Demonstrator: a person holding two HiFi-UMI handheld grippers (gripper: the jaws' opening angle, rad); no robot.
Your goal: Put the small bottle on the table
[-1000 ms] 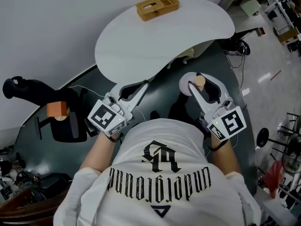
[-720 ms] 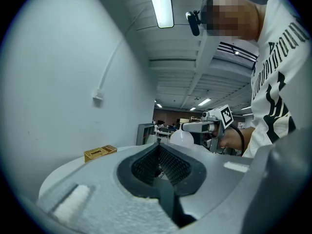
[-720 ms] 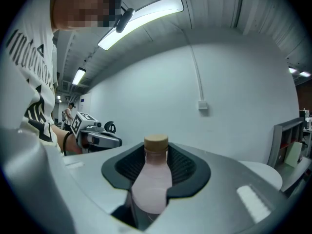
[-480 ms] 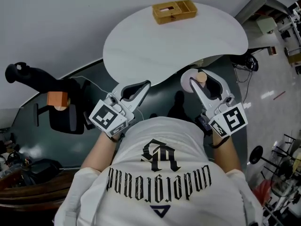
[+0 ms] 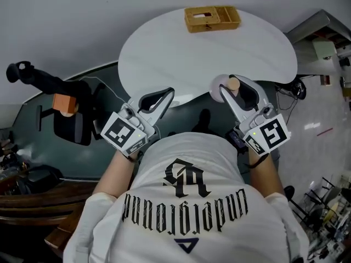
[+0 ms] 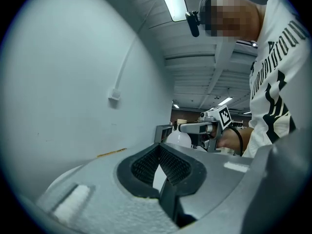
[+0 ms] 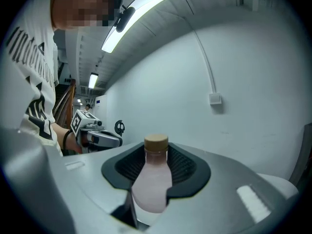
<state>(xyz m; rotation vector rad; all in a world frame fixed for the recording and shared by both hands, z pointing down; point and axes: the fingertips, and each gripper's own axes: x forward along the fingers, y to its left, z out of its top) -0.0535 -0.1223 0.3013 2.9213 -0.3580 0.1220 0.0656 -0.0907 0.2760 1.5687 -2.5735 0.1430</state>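
Right gripper view: right gripper (image 5: 233, 86) jaws clamp the small bottle (image 7: 151, 179), upright between the pads. Left gripper (image 5: 157, 99) jaws meet at the tips, empty. Ahead of both lies the white table (image 5: 164, 53); wooden box (image 5: 212, 18) at its far edge, grey wall (image 5: 66, 15) beyond.

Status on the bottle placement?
Done: the small pale-pink bottle with tan cap is gripped in the right gripper. In hand: carried by the white rounded table's near edge. Remaining: set it down, release. Left gripper is empty.
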